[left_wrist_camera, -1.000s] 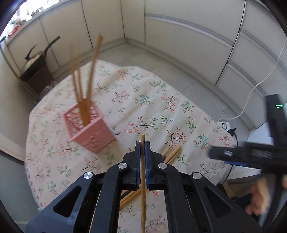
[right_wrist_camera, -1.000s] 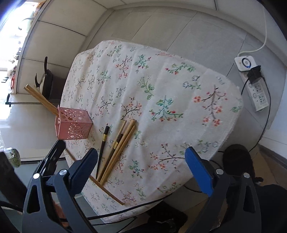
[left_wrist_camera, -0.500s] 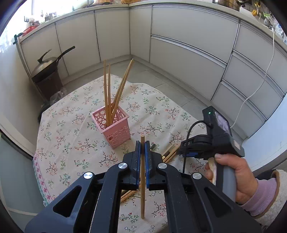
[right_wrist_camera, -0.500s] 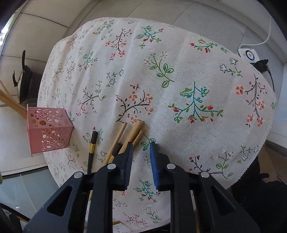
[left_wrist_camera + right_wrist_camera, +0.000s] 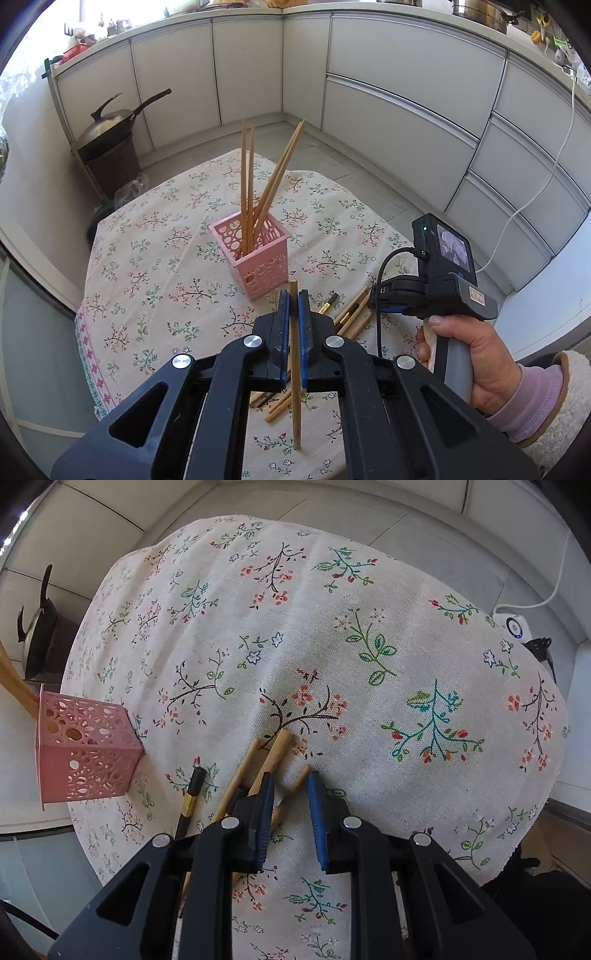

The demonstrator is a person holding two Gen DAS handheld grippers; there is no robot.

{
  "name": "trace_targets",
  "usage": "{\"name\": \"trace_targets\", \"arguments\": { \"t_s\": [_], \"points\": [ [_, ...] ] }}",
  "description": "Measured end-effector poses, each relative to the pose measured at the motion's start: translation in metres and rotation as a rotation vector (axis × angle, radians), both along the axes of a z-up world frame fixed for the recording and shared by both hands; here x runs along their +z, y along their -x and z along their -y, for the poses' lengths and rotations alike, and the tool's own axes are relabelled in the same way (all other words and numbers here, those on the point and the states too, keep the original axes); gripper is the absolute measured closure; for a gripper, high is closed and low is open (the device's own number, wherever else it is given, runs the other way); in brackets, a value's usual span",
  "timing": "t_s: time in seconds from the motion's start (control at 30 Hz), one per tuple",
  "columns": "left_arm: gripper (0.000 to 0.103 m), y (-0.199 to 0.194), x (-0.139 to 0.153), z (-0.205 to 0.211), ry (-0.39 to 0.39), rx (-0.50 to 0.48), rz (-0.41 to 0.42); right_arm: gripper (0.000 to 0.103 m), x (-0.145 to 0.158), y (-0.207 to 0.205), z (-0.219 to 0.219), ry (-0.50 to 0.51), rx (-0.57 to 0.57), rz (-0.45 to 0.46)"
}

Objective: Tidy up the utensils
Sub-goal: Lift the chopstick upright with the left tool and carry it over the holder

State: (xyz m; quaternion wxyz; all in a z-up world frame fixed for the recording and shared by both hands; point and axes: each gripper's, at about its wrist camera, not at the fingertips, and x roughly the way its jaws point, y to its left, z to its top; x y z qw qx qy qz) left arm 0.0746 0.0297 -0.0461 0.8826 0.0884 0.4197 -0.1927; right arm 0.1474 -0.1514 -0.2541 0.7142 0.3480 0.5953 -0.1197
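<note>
A pink perforated basket stands on the floral tablecloth with several wooden chopsticks upright in it. My left gripper is shut on one wooden chopstick, held just in front of the basket. Loose wooden chopsticks and a black-and-gold one lie right of the basket. My right gripper is down on that pile. Its jaws stand narrow, with one thin wooden chopstick lying slantwise between the pads and touching both. From the left wrist view, a hand holds the right gripper.
A lidded wok sits on a dark stand beyond the table's far left corner. White cabinets ring the room. A power strip lies on the floor past the table's right edge. The cloth's hem is close to my right gripper.
The right gripper's jaws went from wide to narrow as it came down on the loose chopsticks. The left gripper drew back and up with its chopstick, so the basket looks farther off.
</note>
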Motion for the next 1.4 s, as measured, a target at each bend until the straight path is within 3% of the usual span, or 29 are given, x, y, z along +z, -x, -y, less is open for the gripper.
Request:
{"name": "trace_targets", "arguments": {
  "t_s": [0.37,0.93,1.4],
  "points": [
    [0.099,0.002,0.007,-0.009,0.013,0.041,0.027,0.096,0.009,0.008,0.011,-0.064,-0.007,0.089],
    [0.099,0.04,0.043,-0.012,0.07,0.065,0.133,0.098,0.162,0.089,0.014,0.103,0.248,0.589],
    [0.099,0.026,0.07,-0.027,0.134,0.215,0.189,0.098,0.197,0.114,0.049,0.039,0.225,0.702]
  ]
}}
